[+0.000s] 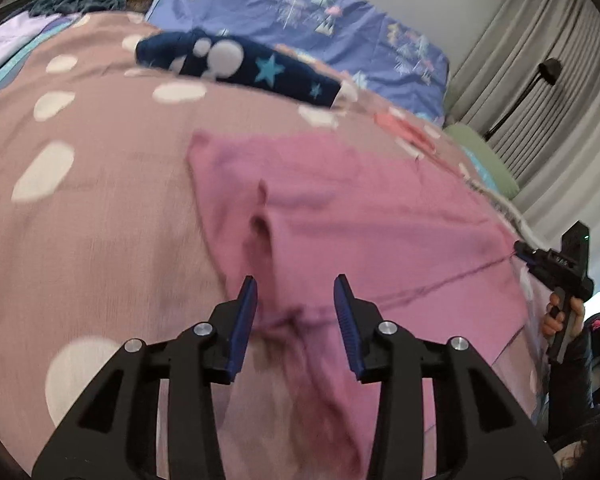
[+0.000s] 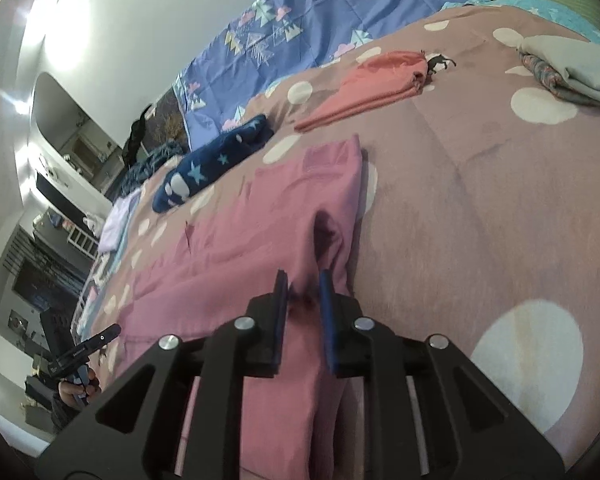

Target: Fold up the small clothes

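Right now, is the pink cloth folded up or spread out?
Mostly spread out: the pink cloth lies flat across the spotted bedcover, bunched only by the jaws.

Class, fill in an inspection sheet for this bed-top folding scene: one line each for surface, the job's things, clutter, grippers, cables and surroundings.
Surface: mauve bedspread with white spots, lightly wrinkled.
Job's things: pink garment spread flat on the bedspread, bunched where the grippers meet it; coral folded garment and navy star garment lying beyond it.
Clutter: folded grey stack at the far right; small dark toy animal beside the coral piece.
Grippers: left gripper jaws apart over a raised fold of pink cloth; right gripper jaws close on a pinch of the pink edge.
Cables: nothing seen.
Surroundings: blue patterned quilt against the wall, grey curtains, black floor lamp.
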The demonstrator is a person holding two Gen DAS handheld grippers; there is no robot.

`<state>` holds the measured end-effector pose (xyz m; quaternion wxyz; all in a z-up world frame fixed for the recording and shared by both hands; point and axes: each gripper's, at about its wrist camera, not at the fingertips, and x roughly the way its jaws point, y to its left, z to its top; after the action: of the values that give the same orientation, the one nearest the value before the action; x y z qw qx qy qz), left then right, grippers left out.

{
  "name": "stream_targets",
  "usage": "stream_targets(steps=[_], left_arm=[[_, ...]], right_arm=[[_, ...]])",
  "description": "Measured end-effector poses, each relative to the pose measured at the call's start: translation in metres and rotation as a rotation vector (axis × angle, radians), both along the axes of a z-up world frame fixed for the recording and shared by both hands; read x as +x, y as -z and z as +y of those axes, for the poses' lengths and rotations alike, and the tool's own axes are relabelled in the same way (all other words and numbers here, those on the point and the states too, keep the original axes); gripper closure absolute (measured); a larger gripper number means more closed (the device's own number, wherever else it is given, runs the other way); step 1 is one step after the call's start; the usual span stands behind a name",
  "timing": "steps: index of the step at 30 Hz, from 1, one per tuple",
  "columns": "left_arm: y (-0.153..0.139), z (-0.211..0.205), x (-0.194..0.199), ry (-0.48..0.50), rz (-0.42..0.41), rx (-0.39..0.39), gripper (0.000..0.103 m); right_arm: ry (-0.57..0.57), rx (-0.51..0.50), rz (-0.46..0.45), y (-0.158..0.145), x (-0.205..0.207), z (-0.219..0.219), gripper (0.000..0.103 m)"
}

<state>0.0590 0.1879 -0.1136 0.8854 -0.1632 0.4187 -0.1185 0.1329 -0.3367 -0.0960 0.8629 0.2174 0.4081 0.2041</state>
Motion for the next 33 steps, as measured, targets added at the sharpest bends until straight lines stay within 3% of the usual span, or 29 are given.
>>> stream_targets(steps=[1, 3, 7, 12, 14, 16, 17, 19, 20, 23, 27, 33], left_arm=[[0.004, 0.002, -0.001, -0.010, 0.008, -0.009, 0.075], [0.004, 0.007, -0.001, -0.027, 0.001, -0.054, 0.101], [-0.014, 0.012, 0.005, -0.030, -0.059, -0.143, 0.101], [-0.040, 0.013, 0.040, -0.071, -0.124, -0.119, 0.101], [-0.040, 0.022, 0.058, -0.140, -0.138, -0.086, 0.101], [-0.034, 0.030, 0.075, -0.215, -0.131, -0.050, 0.096], [-0.031, 0.033, 0.078, -0.242, -0.117, -0.049, 0.091], [-0.026, 0.038, 0.078, -0.225, -0.105, -0.121, 0.065], [-0.025, 0.038, 0.077, -0.212, -0.112, -0.127, 0.061], [-0.019, 0.035, 0.078, -0.178, -0.096, -0.066, 0.060], [-0.008, 0.031, 0.087, -0.147, -0.045, -0.052, 0.060], [0.005, 0.009, 0.091, -0.070, -0.005, 0.100, 0.060]], right_arm=[[0.000, -0.004, 0.000, 0.001, 0.000, 0.001, 0.095], [0.017, 0.013, -0.010, 0.000, 0.001, -0.001, 0.097], [0.039, 0.096, -0.042, -0.014, 0.011, -0.005, 0.098], [0.071, 0.081, -0.097, -0.048, 0.060, 0.000, 0.098], [0.106, 0.040, -0.087, -0.050, 0.082, 0.002, 0.098], [0.162, -0.005, -0.046, -0.044, 0.098, 0.000, 0.086], [0.161, 0.005, -0.031, -0.040, 0.100, -0.002, 0.082], [0.117, 0.020, -0.039, -0.033, 0.096, -0.002, 0.079], [0.103, 0.002, -0.046, -0.030, 0.093, 0.000, 0.079], [0.063, -0.071, -0.038, -0.019, 0.093, 0.004, 0.078], [0.043, -0.070, -0.021, -0.012, 0.099, 0.010, 0.078], [-0.002, -0.104, -0.011, -0.006, 0.107, 0.024, 0.065]])
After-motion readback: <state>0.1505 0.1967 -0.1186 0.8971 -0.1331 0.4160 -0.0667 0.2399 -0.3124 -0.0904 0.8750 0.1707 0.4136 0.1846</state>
